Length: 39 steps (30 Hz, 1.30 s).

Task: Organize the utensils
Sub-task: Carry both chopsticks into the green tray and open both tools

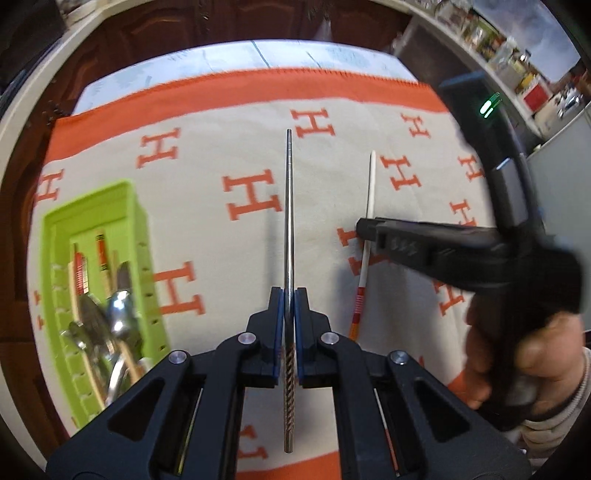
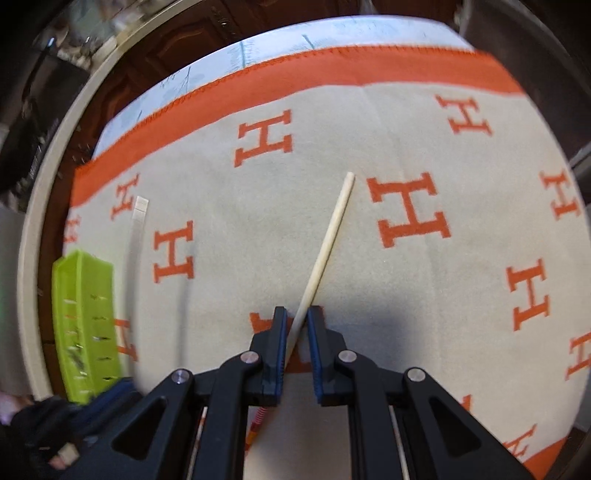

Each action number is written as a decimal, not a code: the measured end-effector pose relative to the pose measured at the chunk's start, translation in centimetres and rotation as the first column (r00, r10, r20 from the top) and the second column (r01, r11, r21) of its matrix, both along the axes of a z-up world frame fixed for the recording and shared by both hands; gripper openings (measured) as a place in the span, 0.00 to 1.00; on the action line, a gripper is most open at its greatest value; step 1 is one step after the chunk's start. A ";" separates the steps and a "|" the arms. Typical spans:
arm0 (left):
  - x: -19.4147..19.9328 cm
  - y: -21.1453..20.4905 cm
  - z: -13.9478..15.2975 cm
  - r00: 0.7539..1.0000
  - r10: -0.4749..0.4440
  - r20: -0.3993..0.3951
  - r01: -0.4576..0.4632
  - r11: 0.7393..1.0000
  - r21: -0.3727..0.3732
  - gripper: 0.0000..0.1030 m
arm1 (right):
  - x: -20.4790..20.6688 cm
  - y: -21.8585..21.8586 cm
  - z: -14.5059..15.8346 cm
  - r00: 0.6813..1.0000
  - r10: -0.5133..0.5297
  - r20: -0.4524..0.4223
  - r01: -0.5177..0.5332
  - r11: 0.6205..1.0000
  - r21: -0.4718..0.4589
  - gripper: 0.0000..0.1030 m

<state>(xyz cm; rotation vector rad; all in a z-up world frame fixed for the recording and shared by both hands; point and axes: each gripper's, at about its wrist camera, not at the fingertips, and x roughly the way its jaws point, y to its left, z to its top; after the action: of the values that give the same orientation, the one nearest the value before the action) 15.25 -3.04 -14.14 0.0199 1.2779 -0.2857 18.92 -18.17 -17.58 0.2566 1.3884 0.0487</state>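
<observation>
Sorting chopsticks on an orange-and-cream H-patterned blanket (image 1: 229, 122).
At far left, a lime-green utensil tray (image 1: 92, 206) holds spoons and banded chopsticks. The left gripper (image 1: 289, 295) is clamped tight on a steel chopstick (image 1: 289, 206), smooth toward its tip, spiral-ridged at the butt. Right of it, the right gripper (image 2: 297, 319) closes around a pale chopstick (image 2: 328, 236) with red-orange bands near its handle end, lying on the blanket; whether the pads pinch it, I cannot tell.

A cream blanket (image 1: 221, 236) with an orange border and orange H letters covers the table, a pale blue patterned cloth (image 1: 295, 55) showing past its far edge, dark wooden cabinet doors (image 1: 221, 22) behind that, and cluttered shelves (image 1: 517, 62) up to the blanket's right.
</observation>
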 end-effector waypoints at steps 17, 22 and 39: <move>-5.3 10.8 5.5 0.983 0.158 0.089 -0.155 0.987 -0.040 0.03 | -4.4 2.2 6.1 0.995 0.068 0.068 -0.080 0.975 0.206 0.05; -7.0 14.2 6.2 0.971 0.216 0.102 -0.212 0.976 -0.048 0.03 | -5.7 6.3 9.6 0.981 0.146 0.125 -0.176 0.945 0.275 0.05; -8.2 18.2 0.9 0.958 0.285 0.027 -0.286 0.958 0.013 0.03 | -4.8 16.9 5.4 0.970 0.237 0.047 -0.239 0.910 0.338 0.06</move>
<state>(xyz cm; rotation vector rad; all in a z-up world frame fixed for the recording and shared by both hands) 7.05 15.11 -13.29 -0.1455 1.2400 -0.0253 14.08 -1.22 -12.15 0.3739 1.3956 0.4974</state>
